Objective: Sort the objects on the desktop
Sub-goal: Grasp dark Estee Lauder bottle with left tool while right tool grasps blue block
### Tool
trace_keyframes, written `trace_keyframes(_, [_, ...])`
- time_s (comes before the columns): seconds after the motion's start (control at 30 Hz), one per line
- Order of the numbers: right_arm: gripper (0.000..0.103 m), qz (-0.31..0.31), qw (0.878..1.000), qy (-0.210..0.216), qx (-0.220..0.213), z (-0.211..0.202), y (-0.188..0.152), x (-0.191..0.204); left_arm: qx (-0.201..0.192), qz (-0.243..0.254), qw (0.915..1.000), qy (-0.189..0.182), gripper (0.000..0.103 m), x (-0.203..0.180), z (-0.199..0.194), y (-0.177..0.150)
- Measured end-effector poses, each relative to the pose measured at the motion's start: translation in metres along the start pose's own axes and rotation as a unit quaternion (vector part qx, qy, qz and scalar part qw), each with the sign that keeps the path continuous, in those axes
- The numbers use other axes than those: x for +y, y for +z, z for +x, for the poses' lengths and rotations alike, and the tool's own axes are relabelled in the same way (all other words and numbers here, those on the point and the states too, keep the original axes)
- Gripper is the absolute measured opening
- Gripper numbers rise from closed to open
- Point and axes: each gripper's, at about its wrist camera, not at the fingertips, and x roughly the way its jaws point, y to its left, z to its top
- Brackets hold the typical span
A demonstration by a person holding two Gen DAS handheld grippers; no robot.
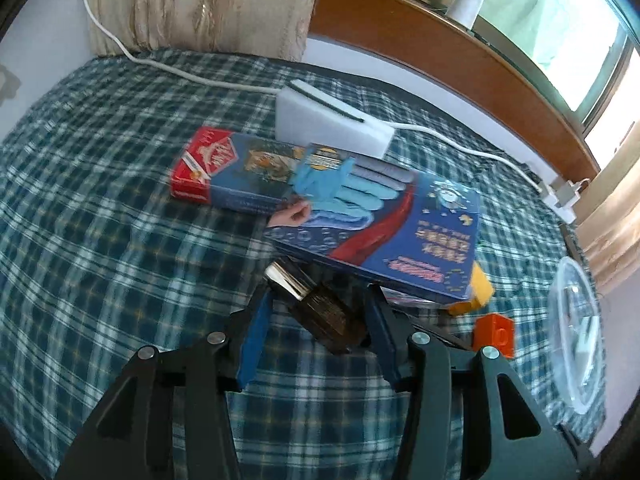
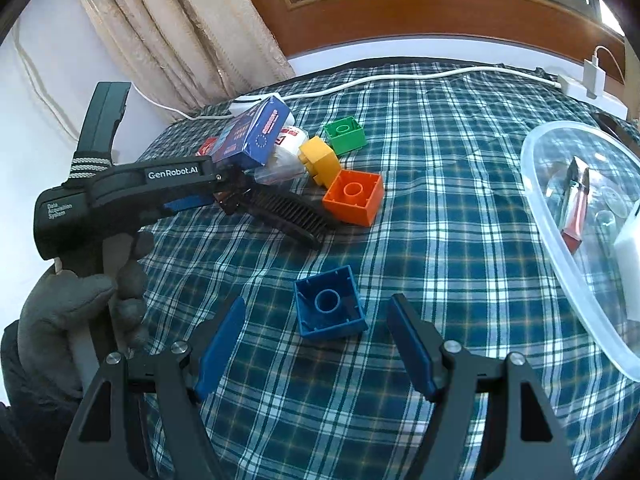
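Observation:
A dark brush (image 1: 324,312) with a shiny metal band lies on the checked cloth between the fingers of my left gripper (image 1: 320,294). The blue pads stand a little off its sides, so the jaws are open. The right wrist view shows the same brush (image 2: 288,212) on the cloth, touching an orange brick (image 2: 354,198), with the left gripper (image 2: 228,196) at its handle end. My right gripper (image 2: 318,302) is open. A blue brick (image 2: 330,312) sits hollow side up just ahead of its fingertips, untouched. Yellow (image 2: 320,160) and green (image 2: 345,133) bricks lie further back.
A clear plastic tub (image 2: 560,248) at the right holds red-handled pliers (image 2: 574,204). Blue printed boxes (image 1: 380,224), a red and blue box (image 1: 208,168) and a white block (image 1: 332,124) lie behind the brush. A white cable (image 1: 460,140) runs along the back. A grey-gloved hand (image 2: 80,304) holds the left gripper.

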Motion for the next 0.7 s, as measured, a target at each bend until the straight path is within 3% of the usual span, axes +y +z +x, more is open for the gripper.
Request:
trace_keyframes(0.17, [0.077, -0.002, 1.0, 0.0, 0.001, 0.001, 0.001, 0.0, -0.004, 0.013, 0.9998, 0.012, 0.057, 0.006, -0.002, 0.001])
trace_keyframes(0.5, [0.077, -0.004, 1.0, 0.0, 0.001, 0.002, 0.001, 0.002, 0.001, 0.024, 0.9993, 0.027, 0.058, 0.028, -0.015, -0.006])
trace_keyframes(0.7, [0.077, -0.008, 1.0, -0.002, 0.0, 0.003, 0.001, 0.004, -0.003, 0.044, 0.9982, 0.04, 0.057, 0.02, -0.009, -0.006])
